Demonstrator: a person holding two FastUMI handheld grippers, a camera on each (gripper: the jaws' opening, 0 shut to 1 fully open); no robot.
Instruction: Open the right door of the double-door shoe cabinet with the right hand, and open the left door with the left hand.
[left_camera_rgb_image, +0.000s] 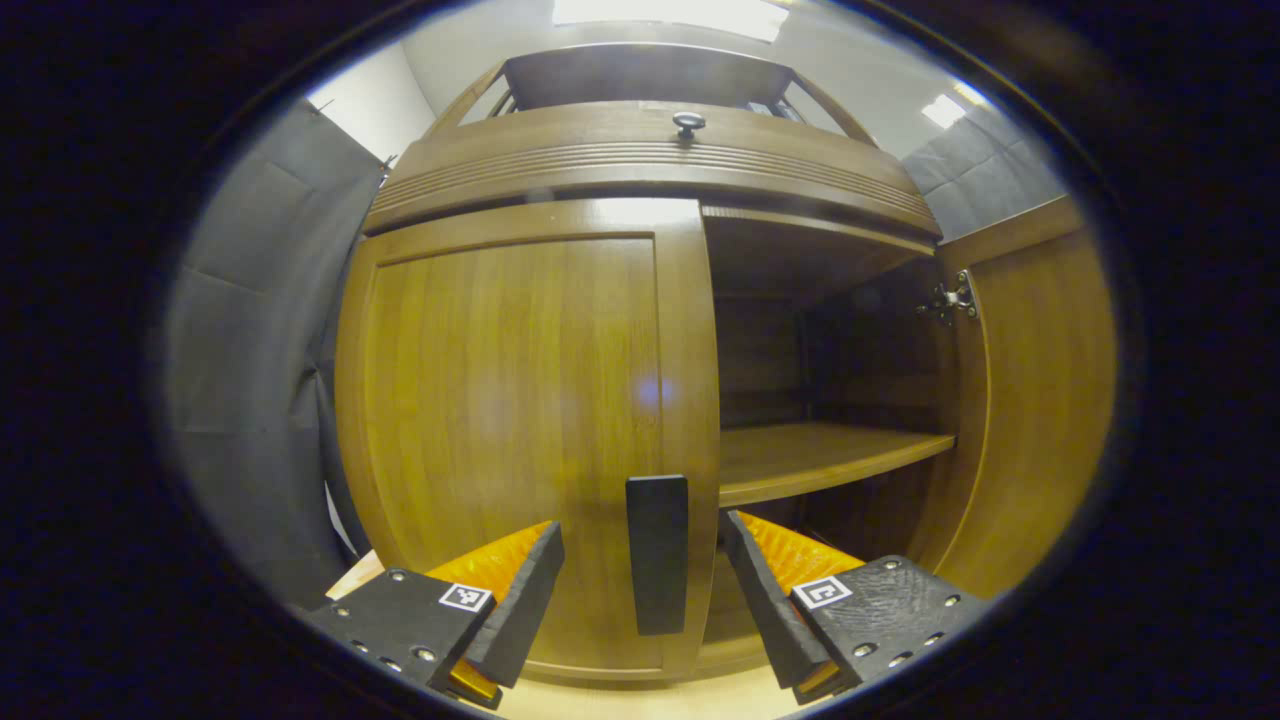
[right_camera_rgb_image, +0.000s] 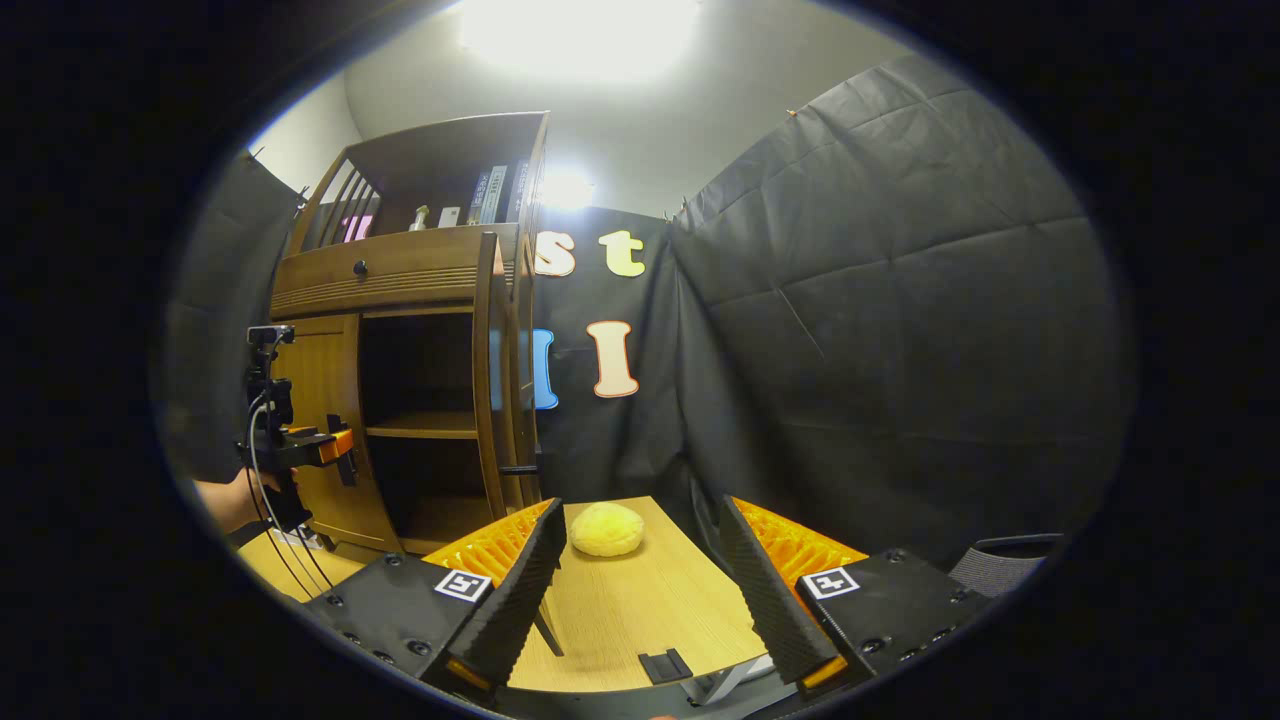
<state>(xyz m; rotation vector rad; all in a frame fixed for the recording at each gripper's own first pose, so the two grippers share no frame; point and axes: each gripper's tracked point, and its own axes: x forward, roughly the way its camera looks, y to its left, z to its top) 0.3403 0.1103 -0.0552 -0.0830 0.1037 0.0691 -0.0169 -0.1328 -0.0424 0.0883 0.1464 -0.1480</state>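
The wooden shoe cabinet (left_camera_rgb_image: 640, 160) stands close in the left gripper view. Its left door (left_camera_rgb_image: 500, 420) is closed and carries a dark vertical handle (left_camera_rgb_image: 657, 553). My left gripper (left_camera_rgb_image: 648, 590) is open, one finger on each side of that handle and clear of it. The right door (left_camera_rgb_image: 1035, 400) is swung wide, baring a shelf (left_camera_rgb_image: 820, 455). In the right gripper view my right gripper (right_camera_rgb_image: 640, 590) is open over the table, away from the cabinet (right_camera_rgb_image: 400, 270). The open right door (right_camera_rgb_image: 495, 380) shows edge-on there, and a hand holds the left gripper (right_camera_rgb_image: 340, 452) at the left door (right_camera_rgb_image: 320, 400).
A yellow rounded object (right_camera_rgb_image: 606, 528) lies on the wooden table (right_camera_rgb_image: 640, 620) right of the cabinet. Black cloth walls stand behind and to the right. A chair back (right_camera_rgb_image: 1000, 565) shows low right. Books sit on the cabinet's top shelf (right_camera_rgb_image: 490, 195). A drawer knob (left_camera_rgb_image: 688, 123) sits above the doors.
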